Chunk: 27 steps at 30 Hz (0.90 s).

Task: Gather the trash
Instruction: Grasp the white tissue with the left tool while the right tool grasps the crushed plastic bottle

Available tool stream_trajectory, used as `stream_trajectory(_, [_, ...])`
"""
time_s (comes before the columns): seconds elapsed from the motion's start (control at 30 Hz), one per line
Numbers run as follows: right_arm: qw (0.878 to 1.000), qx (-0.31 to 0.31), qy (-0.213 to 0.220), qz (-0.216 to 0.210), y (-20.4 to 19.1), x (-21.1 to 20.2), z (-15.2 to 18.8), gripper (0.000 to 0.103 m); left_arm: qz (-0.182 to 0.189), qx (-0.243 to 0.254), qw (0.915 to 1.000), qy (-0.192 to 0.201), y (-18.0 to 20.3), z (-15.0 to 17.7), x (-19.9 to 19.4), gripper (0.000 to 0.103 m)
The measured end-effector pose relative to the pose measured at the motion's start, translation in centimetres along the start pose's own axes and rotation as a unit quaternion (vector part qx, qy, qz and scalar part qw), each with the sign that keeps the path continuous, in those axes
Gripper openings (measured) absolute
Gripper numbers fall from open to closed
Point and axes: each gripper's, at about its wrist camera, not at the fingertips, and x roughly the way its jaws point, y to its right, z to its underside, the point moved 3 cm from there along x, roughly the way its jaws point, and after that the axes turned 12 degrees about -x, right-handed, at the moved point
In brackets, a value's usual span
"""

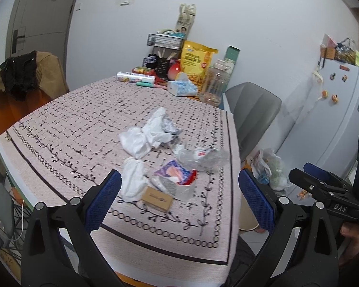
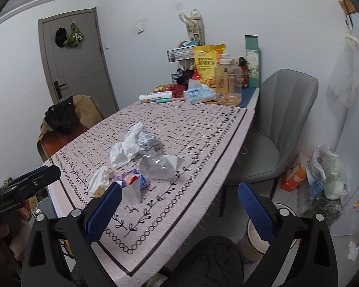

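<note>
Trash lies in a loose pile on the pink patterned tablecloth (image 1: 71,129): crumpled white paper (image 1: 143,136), a white tissue (image 1: 131,179), a crushed clear plastic bottle (image 1: 201,157), a colourful wrapper (image 1: 174,173) and a small brown cardboard box (image 1: 156,201). My left gripper (image 1: 179,205) is open and empty, just short of the box. My right gripper (image 2: 179,210) is open and empty over the table's near corner, right of the pile (image 2: 141,157). A small bin (image 2: 253,244) stands on the floor below the right gripper.
Snack bag (image 1: 196,62), tissue pack (image 1: 182,87), clear jar (image 1: 214,83) and other items crowd the table's far end. A grey chair (image 2: 275,124) stands at the right side, a clothes-draped chair (image 1: 24,79) at the left. Bags (image 2: 323,174) lie by the fridge (image 1: 335,110).
</note>
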Motion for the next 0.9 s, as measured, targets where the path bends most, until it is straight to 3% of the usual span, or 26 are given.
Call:
stream_trajectory(0.37, [0.999, -0.013, -0.012, -0.042, -1.8, 4.0, -0.8, 0.095, -0.036, -0.057, 0.9977, -0.013, -6.5, -1.5, 2.5, 0.09])
stream_trajectory(0.9, [0.997, 0.007, -0.052, -0.056, -1.0, 10.5, -0.5, 0.095, -0.042, -0.059, 0.9937, -0.085, -7.7, -1.7, 11.0, 0.078])
